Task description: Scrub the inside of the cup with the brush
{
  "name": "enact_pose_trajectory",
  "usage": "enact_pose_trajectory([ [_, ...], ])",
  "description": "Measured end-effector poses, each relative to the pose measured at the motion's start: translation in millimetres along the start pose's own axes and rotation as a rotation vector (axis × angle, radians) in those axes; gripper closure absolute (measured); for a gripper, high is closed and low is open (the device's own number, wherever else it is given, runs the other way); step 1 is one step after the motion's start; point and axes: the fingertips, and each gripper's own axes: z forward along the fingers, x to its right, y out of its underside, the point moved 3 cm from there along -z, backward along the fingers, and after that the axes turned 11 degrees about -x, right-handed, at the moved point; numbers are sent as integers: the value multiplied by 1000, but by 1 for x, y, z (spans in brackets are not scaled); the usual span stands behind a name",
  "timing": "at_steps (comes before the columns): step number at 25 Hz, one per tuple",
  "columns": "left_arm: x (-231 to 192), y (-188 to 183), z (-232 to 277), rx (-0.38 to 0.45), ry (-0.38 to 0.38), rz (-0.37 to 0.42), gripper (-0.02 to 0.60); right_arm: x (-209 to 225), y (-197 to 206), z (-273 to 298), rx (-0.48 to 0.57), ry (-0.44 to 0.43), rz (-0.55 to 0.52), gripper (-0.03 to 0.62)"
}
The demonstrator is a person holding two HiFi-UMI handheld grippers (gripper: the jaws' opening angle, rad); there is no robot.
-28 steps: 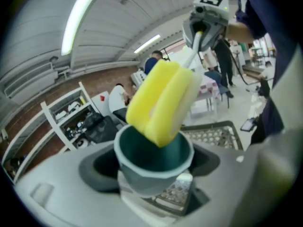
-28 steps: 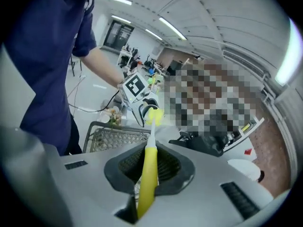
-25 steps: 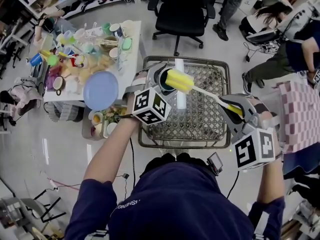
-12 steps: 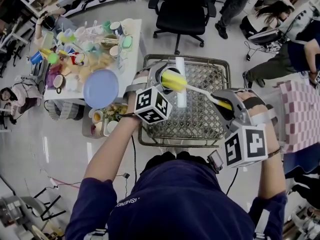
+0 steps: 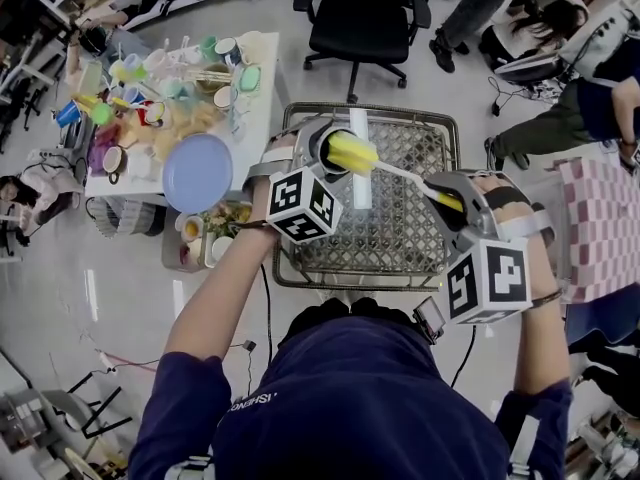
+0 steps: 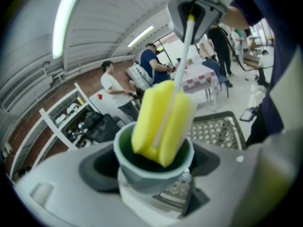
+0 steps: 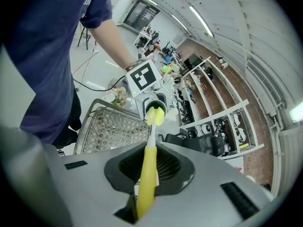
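My left gripper [image 5: 318,158] is shut on a grey-green cup [image 6: 154,167], held up over the metal mesh basket [image 5: 400,218]. The cup's dark mouth [image 5: 325,150] faces the right gripper. My right gripper [image 5: 447,203] is shut on the yellow handle [image 7: 147,178] of a brush. Its white stem runs to a yellow sponge head [image 5: 350,155]. In the left gripper view the lower part of the sponge head [image 6: 161,122] sits inside the cup mouth, and its upper part sticks out. In the right gripper view the sponge head [image 7: 155,116] meets the cup's rim [image 7: 158,106].
A white table [image 5: 255,128] at the left is crowded with cups, bowls and a blue plate [image 5: 198,172]. A black office chair [image 5: 365,18] stands beyond the basket. People sit and stand at the right. A pink checked cloth [image 5: 600,228] lies at the far right.
The right gripper has moved left and up toward the cup, and the sponge head has gone from just outside the cup's mouth to partly inside it. The left gripper barely moved.
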Motion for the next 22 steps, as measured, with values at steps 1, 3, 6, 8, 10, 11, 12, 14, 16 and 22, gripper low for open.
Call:
enact_pose_trajectory([
  [1, 0, 0, 1, -2, 1, 2, 179, -1, -1, -1, 2, -1, -3, 565],
  [3, 1, -1, 4, -3, 3, 3, 179, -3, -7, -4, 7, 3, -15, 565],
  [6, 3, -4, 8, -5, 7, 2, 179, 0, -12, -6, 6, 23, -38, 565],
  [8, 4, -6, 9, -4, 10, 2, 179, 5, -11, -4, 3, 24, -35, 565],
  [10, 3, -8, 9, 0, 7, 2, 179, 10, -5, -1, 1, 21, -22, 565],
  [11, 2, -9, 8, 3, 6, 2, 179, 12, -2, 1, -1, 20, -16, 565],
  [12, 1, -9, 7, 6, 5, 2, 179, 13, 1, 2, -5, 18, -7, 565],
  [14, -1, -10, 5, 11, 4, 4, 179, 13, 5, 4, -17, 11, 6, 565],
  [16, -4, -9, 4, 11, -1, 7, 179, 10, 8, 7, -24, 8, 6, 565],
  [22, -5, -6, 6, -3, -11, 20, 179, 2, -4, 1, -6, 4, 1, 565],
])
